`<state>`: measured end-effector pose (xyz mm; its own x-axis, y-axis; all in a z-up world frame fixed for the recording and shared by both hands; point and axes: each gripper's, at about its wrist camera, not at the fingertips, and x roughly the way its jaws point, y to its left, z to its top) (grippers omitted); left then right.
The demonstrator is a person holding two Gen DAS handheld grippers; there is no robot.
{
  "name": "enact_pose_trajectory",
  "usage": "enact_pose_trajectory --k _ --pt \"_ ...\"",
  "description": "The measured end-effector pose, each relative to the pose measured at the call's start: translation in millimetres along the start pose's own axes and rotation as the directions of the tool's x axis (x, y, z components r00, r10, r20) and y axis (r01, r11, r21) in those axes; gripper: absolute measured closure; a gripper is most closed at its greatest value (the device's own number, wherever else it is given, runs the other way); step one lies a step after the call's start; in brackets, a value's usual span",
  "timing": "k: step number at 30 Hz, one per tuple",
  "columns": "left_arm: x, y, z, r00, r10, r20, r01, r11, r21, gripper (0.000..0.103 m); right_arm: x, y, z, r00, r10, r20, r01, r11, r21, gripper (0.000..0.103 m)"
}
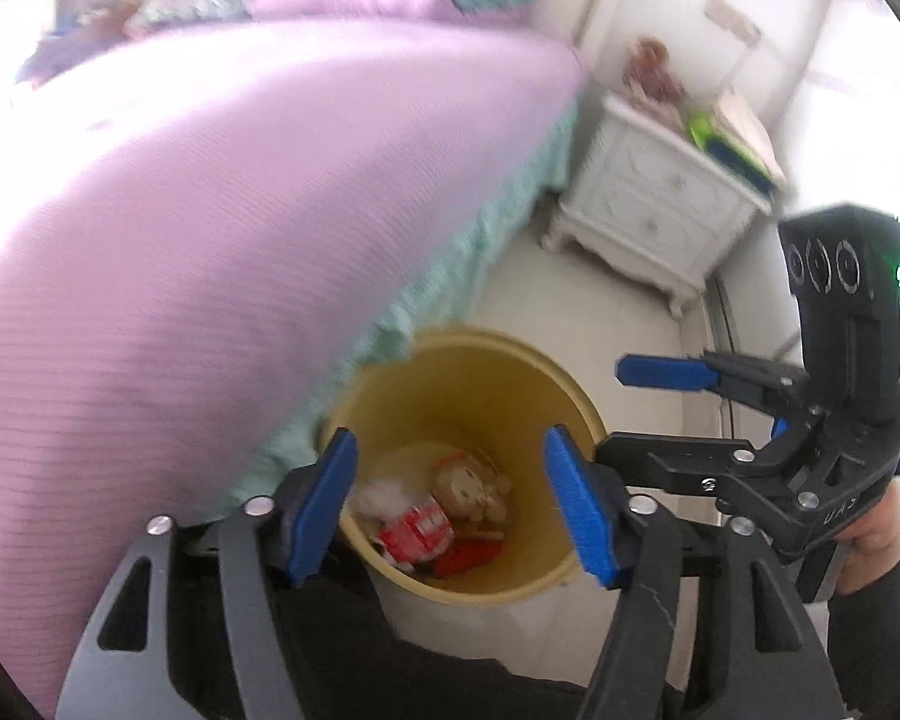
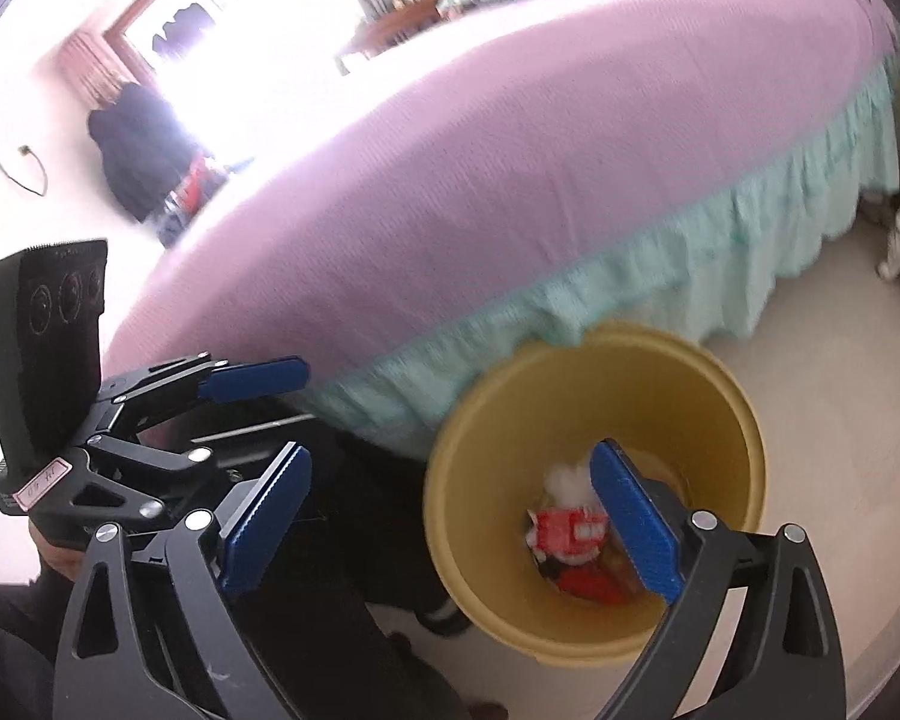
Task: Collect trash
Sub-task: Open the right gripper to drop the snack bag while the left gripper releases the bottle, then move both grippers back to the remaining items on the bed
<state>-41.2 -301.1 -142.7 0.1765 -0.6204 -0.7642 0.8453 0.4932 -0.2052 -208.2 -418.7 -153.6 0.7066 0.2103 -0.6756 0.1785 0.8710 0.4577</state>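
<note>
Both the left hand-held gripper point(image 1: 450, 504) and right hand-held gripper point(image 2: 450, 525) gape wide, empty, above the round yellow plastic bin point(image 1: 528, 372) holding red-and-white wrappers point(image 1: 417, 531), bed at ten o'clock.

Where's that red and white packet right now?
The red and white packet lies at the bottom of the yellow bin, beside a white wad, on the floor next to the bed's green skirt.
</note>
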Motion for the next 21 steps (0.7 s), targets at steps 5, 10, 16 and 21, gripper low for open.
enact_pose_trajectory --k 5,10,16,21 --pt "-56 33 5 0.983 0.127 0.135 -0.117 0.990 -0.077 0.022 -4 34 24 0.995 0.011 0.096 -0.004 0.998 -0.069 0.009" --pt "-106 72 3 0.942 0.255 0.216 -0.214 0.956 -0.199 0.008 8 77 53 0.985 0.107 0.135 -0.087 0.985 -0.148 0.009" --pt "-161 124 -1 0.847 0.465 0.259 -0.364 0.861 -0.356 0.004 31 145 85 0.970 0.176 0.165 -0.122 0.947 -0.297 0.009" --pt "-190 170 -2 0.766 0.601 0.227 -0.464 0.762 -0.453 0.004 48 192 110 0.957 0.169 0.237 -0.069 0.922 -0.380 0.008"
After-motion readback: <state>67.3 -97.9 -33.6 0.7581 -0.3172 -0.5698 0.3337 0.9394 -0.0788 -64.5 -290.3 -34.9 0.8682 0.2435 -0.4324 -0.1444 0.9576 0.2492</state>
